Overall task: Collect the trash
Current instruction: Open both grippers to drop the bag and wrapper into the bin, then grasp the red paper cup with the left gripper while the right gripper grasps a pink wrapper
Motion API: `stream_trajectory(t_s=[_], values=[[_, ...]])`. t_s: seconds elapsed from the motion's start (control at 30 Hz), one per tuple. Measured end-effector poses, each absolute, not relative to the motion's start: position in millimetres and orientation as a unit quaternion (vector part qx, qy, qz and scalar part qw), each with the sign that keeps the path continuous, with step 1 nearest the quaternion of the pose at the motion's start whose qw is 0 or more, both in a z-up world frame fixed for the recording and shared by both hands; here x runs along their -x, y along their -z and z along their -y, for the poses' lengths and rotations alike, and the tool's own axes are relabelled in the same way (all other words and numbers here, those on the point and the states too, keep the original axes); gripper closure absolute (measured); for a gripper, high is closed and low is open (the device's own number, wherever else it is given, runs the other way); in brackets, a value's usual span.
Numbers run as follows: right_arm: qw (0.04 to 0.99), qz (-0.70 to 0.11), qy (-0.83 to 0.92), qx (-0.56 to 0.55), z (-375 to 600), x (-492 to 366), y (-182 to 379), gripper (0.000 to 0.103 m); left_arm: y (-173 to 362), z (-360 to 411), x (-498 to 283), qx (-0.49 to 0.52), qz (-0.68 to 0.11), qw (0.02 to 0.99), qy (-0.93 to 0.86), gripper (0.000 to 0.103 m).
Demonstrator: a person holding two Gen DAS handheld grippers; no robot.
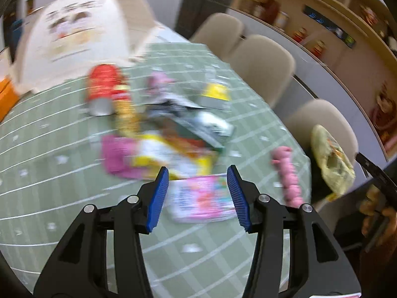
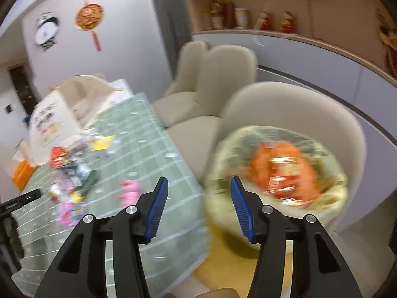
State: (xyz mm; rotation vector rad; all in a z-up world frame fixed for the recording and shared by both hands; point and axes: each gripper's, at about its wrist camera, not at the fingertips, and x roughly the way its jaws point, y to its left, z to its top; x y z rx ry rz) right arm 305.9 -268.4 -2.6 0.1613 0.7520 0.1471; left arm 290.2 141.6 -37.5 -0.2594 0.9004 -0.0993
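— Trash first: where does the left gripper (image 1: 198,193) stand?
— Spread wide and empty above the pink wrapper (image 1: 202,200), likely lining up a grab.
— And the right gripper (image 2: 198,204)?
— Also agape, holding nothing, beside the yellow bag (image 2: 275,173) off the table (image 2: 148,134) edge; orange packets already sit inside.

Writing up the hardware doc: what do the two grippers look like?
Both match: the left gripper and right gripper have black plastic linkage arms with cut-out windows, silver round pivot pins, and ribbed blue pads lining the jaws. No cables, markings or sleeves visible.
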Motion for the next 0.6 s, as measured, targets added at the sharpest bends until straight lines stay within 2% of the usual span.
stream_trajectory(t_s=[0.17, 0.23, 0.3, 0.6], values=[[0.924, -0.366, -0.096, -0.057, 187.8, -286.7, 2.7, 0.052, 43.3, -218.8, -279.4, 0.139, -0.42, 0.896, 0.029, 0.056], [0.926, -0.361, -0.097, -0.048, 166.7, -279.9, 4.0, 0.052, 43.4, -239.0, -281.3, 0.143, -0.413, 0.898, 0.042, 0.051], [0.928, -0.356, -0.099, -0.044, 147.1, -274.0, 4.1, 0.052, 43.4, -256.1, -287.6, 0.143, -0.406, 0.901, 0.051, 0.05], [0.922, -0.374, -0.087, -0.041, 95.1, -271.7, 21.0, 0.052, 48.6, -297.8, -377.4, 0.18, -0.417, 0.891, 0.027, 0.047]])
